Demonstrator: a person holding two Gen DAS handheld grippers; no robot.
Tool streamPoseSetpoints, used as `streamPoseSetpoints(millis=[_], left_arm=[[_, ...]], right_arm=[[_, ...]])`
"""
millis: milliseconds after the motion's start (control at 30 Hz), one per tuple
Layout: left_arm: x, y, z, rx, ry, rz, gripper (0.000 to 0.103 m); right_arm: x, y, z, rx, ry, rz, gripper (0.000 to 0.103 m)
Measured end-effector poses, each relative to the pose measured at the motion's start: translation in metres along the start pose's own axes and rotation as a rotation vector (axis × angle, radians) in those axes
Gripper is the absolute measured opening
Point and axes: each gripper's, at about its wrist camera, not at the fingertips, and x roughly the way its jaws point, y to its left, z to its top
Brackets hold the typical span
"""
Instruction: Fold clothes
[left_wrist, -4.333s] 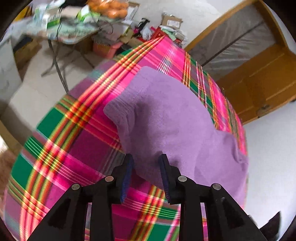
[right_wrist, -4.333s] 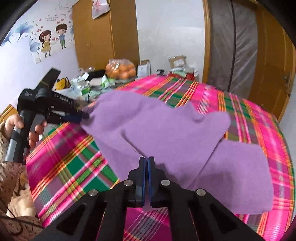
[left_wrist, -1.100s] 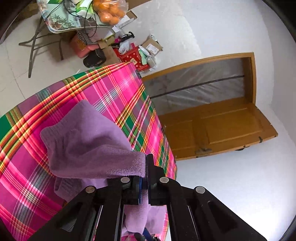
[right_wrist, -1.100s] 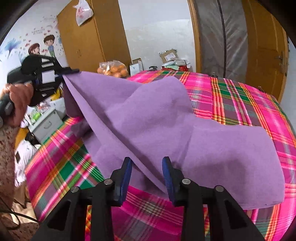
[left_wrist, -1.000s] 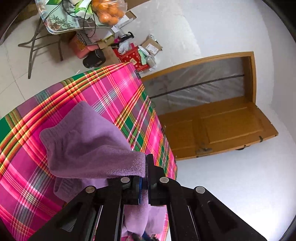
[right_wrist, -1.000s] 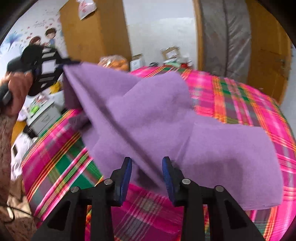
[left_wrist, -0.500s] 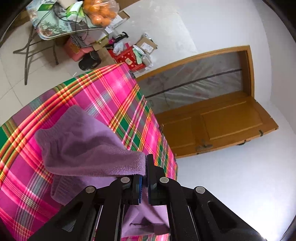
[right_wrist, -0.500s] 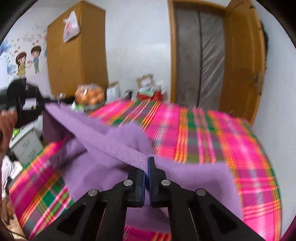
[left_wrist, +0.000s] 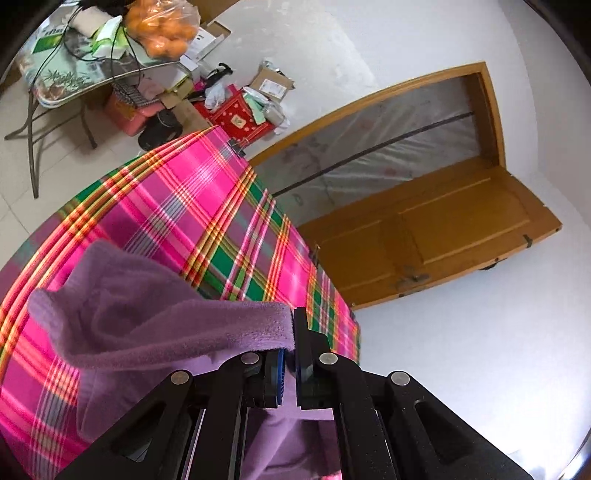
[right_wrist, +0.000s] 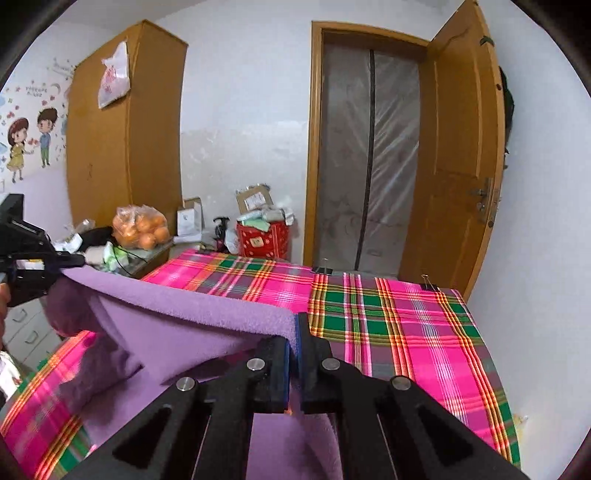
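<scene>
The purple cloth (right_wrist: 192, 314) is held up over the checked table (right_wrist: 406, 325) — pinched tight by the left gripper (left_wrist: 290, 354) and right gripper (right_wrist: 294, 354).

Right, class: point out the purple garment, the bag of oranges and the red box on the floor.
purple garment (right_wrist: 192, 310), right wrist view, on the raised folded edge.
bag of oranges (right_wrist: 142, 227), right wrist view, on the middle of the bag.
red box (right_wrist: 262, 240), right wrist view, on its front face.

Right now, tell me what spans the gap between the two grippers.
The purple garment: its edge is stretched from the left gripper to the right gripper, lifted above the plaid cloth. The right wrist view shows it; nothing else lies between.
</scene>
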Motion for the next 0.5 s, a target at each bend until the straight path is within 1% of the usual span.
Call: streamPoseSetpoints(millis=[200, 233, 333, 500], left_arm=[[0.041, -0.003, 0.023, 0.030, 0.033, 0.051, 0.002], [0.049, -0.004, 0.026, 0.047, 0.042, 0.062, 0.002], [0.070, -0.002, 0.035, 0.052, 0.056, 0.091, 0.002], [0.102, 0.002, 0.053, 0.064, 0.055, 0.131, 0.002]], right_arm=[[0.057, -0.006, 0.016, -0.020, 0.058, -0.061, 0.003], [0.066, -0.007, 0.017, -0.025, 0.068, -0.069, 0.003], [0.093, -0.009, 0.020, -0.041, 0.101, -0.093, 0.003], [0.139, -0.014, 0.024, -0.057, 0.157, -0.128, 0.003]])
